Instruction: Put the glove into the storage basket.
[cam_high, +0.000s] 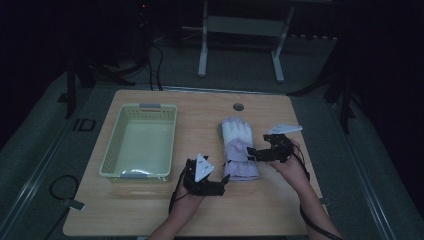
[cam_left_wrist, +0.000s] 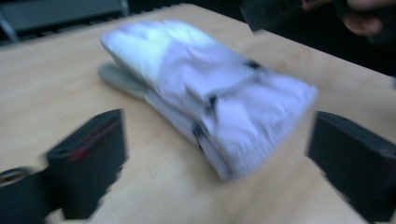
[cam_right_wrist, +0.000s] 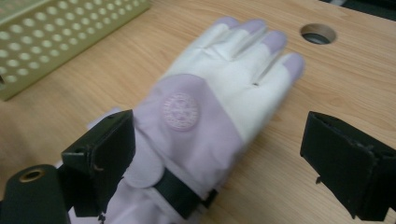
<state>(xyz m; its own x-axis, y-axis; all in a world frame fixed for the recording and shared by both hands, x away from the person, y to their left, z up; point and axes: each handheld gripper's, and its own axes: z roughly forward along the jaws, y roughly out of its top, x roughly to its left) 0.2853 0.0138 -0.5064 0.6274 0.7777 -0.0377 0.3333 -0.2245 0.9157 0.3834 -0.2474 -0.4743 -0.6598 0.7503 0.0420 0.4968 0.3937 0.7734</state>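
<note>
We are closing in on the glove (cam_high: 239, 148), lying mid-surface right of the basket (cam_high: 140, 141); left gripper (cam_high: 223, 184) and right gripper (cam_high: 251, 153), jaws spread, probably needing to pinch its near cuff next.

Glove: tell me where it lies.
In the high view, the glove lies flat right of the basket, between both grippers, fingertips toward the table's hole.

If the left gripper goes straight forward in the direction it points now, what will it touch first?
Most likely the glove. In the left gripper view its knit cuff end lies between the open jaws of the left gripper, just ahead. That picture is blurred, so the remaining gap is unclear.
</note>
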